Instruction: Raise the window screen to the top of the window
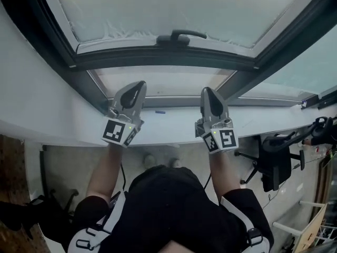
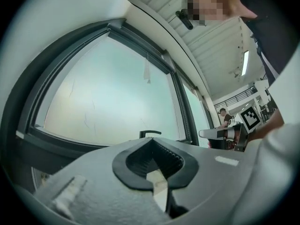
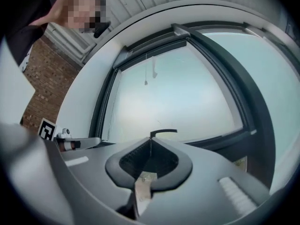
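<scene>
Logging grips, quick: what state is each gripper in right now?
Left grey two-jaw gripper: closed, holding nothing.
Right grey two-jaw gripper: closed, holding nothing.

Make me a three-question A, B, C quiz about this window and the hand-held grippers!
1. Where is the handle? A on the window frame's lower rail; B on its top rail; C on its left rail.
2. What colour is that frame? A red; B dark grey; C yellow.
3. How are the left hand-held gripper's jaws? A wide apart; B together, empty; C clamped on the handle.
Answers: 1 A, it sits on the bottom rail; 2 B, the rails look dark grey; 3 B, its own view shows them meeting.
</scene>
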`<state>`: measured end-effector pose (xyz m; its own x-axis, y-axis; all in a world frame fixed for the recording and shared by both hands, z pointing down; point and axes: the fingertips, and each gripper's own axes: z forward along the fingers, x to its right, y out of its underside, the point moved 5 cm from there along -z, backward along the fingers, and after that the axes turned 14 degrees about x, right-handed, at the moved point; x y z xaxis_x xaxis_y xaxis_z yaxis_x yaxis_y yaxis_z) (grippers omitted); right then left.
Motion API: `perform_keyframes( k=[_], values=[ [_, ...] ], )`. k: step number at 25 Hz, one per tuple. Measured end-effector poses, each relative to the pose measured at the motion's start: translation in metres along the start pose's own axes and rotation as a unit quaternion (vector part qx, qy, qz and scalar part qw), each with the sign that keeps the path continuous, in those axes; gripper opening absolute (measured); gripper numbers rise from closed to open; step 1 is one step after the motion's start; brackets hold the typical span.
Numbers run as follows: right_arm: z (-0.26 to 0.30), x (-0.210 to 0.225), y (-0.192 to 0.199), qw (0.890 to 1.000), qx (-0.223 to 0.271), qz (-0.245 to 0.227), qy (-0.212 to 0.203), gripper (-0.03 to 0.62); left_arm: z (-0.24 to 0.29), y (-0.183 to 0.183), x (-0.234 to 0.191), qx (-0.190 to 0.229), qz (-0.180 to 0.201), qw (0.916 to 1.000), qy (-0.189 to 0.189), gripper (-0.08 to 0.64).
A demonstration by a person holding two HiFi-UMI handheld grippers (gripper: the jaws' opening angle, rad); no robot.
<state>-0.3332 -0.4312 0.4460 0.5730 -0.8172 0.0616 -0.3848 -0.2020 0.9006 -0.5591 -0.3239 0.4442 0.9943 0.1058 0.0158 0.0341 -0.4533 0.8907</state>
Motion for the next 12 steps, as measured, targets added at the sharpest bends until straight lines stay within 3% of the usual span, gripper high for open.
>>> perform_keyframes(
  k=[4, 8, 12],
  values=[
    [-0.041, 0.028, -0.007, 0.999, 0.001, 0.029, 0.040, 0.005, -0.022, 0.004, 0.024, -0.013, -0.018, 0.9997, -0.013, 0.003],
    [-0.067, 0.040, -0.017, 0.998, 0.015, 0.048, 0.045, 0.005, -0.024, 0.005, 0.054, -0.009, -0.023, 0.9997, -0.009, 0.003],
    [-0.098, 0.061, -0.034, 0.998, 0.014, 0.055, 0.041, 0.005, -0.005, 0.003, 0.102, 0.007, -0.061, 0.9981, -0.006, 0.003]
  ],
)
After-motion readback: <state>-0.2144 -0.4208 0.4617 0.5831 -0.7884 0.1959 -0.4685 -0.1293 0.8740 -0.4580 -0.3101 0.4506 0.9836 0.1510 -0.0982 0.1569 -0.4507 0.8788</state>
